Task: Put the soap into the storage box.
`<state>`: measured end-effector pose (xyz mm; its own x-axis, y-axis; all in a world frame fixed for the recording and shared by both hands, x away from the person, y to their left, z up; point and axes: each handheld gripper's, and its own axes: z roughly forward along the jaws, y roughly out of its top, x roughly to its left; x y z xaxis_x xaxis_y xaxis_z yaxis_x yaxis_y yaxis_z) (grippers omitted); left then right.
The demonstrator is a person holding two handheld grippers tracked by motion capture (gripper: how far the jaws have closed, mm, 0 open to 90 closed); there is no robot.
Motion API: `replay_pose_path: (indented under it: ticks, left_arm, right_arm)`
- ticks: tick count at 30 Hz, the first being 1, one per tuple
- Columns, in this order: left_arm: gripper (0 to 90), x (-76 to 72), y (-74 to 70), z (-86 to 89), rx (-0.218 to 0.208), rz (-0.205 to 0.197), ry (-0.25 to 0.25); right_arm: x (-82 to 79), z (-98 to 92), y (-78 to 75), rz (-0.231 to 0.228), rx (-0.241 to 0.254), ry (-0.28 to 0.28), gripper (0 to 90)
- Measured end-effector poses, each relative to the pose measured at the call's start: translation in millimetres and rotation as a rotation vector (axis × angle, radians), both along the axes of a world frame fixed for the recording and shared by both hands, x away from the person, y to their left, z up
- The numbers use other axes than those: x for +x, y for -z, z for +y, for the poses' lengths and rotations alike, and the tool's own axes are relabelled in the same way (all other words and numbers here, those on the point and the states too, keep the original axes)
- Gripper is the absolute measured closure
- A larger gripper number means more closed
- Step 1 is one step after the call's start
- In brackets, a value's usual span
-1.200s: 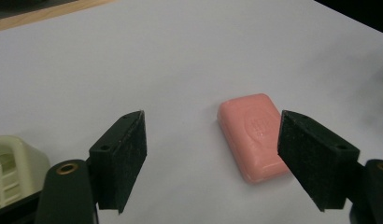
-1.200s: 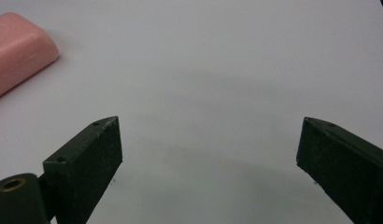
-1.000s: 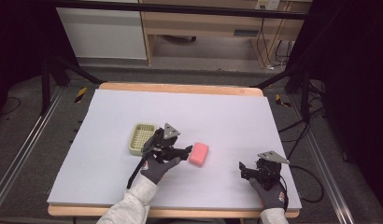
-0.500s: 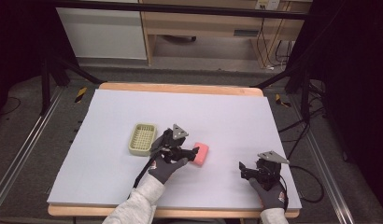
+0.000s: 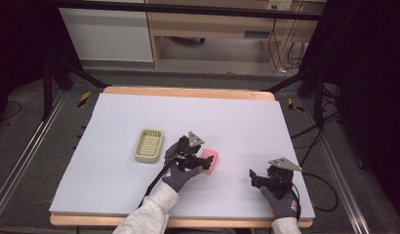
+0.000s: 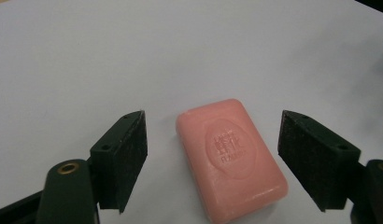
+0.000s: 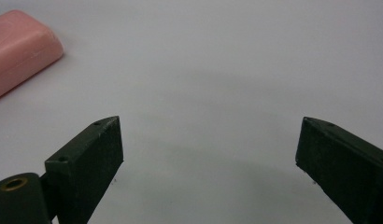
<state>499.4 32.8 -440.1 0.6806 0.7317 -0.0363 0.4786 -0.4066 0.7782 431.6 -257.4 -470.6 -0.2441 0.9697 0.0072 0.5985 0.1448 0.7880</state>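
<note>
While the left tongs (image 6: 213, 163) are spread around it, the pink soap bar (image 6: 231, 156), judged hard and slippery, is best gripped across its long sides; the right tongs (image 7: 210, 163) are released.

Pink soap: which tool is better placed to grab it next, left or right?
Left. The left tool is open with the pink soap lying between its jaws, untouched. The right tool rests open at the table's near right corner, apart from the soap.

Pale green slatted tray (image 5: 149, 145) on the lavender tabletop (image 5: 247, 122)
</note>
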Motion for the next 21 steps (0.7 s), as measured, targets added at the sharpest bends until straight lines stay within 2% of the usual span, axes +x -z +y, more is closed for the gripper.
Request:
replay_pose_path:
  ticks: [11, 21]
  left_arm:
    - [23.0, 2.0, 7.9, -13.4, 0.024, 0.012, 0.009]
    - [22.4, 5.5, 14.9, -17.7, 0.058, 0.033, 0.014]
  right_arm:
    - [0.1, 0.2, 0.1, 0.002, 0.003, -0.002, 7.9]
    - [0.5, 0.7, 0.5, 0.008, 0.0, -0.006, 8.5]
